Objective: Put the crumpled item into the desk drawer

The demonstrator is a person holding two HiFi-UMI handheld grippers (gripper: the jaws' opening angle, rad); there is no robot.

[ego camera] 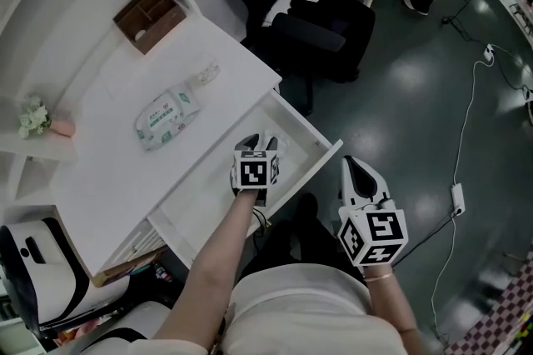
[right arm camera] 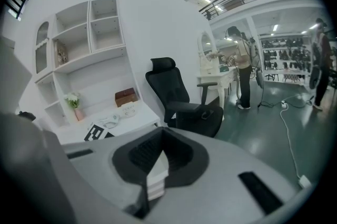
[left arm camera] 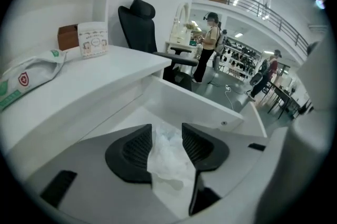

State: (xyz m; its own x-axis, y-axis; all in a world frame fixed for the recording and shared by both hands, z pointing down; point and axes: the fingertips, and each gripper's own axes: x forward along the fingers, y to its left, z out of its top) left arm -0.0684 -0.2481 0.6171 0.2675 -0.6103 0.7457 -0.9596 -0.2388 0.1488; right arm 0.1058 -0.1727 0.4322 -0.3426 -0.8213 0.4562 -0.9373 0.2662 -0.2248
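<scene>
**— Crumpled item (left arm camera: 168, 165): what is it like, and where is it?**

— It is a thin, whitish, wrinkled film, bunched into an irregular wad. It sits between the jaws of the left gripper (left arm camera: 167, 133), inside the open drawer (ego camera: 312, 166), toward the drawer's right end. Whether it rests on the drawer's floor I cannot tell.

**— Are the tongs squeezing it?**

— No. The left jaws stand wide apart, and their ribbed black pads flank the wad without pinching it. The right gripper (right arm camera: 161, 144) is held just right of the drawer, over the glossy grey floor (ego camera: 416, 95), with its jaws drawn together.

**— What about the furniture?**

— The drawer is a shallow, smooth white rectangle, pulled out from a white desk (ego camera: 125, 170) with a flat matte top.

**— Count things for me.**

— There are two grippers, each carrying one cube with square black-and-white markers. There is one crumpled wad and one open drawer. On the desk lie one soft green-and-white pack of wipes (ego camera: 166, 116) and, farther back, one brown wooden box (ego camera: 150, 16) with compartments. At the far left stands one small bunch of pale flowers (ego camera: 35, 118). One black padded office chair (ego camera: 308, 20) stands far right of the desk.
</scene>
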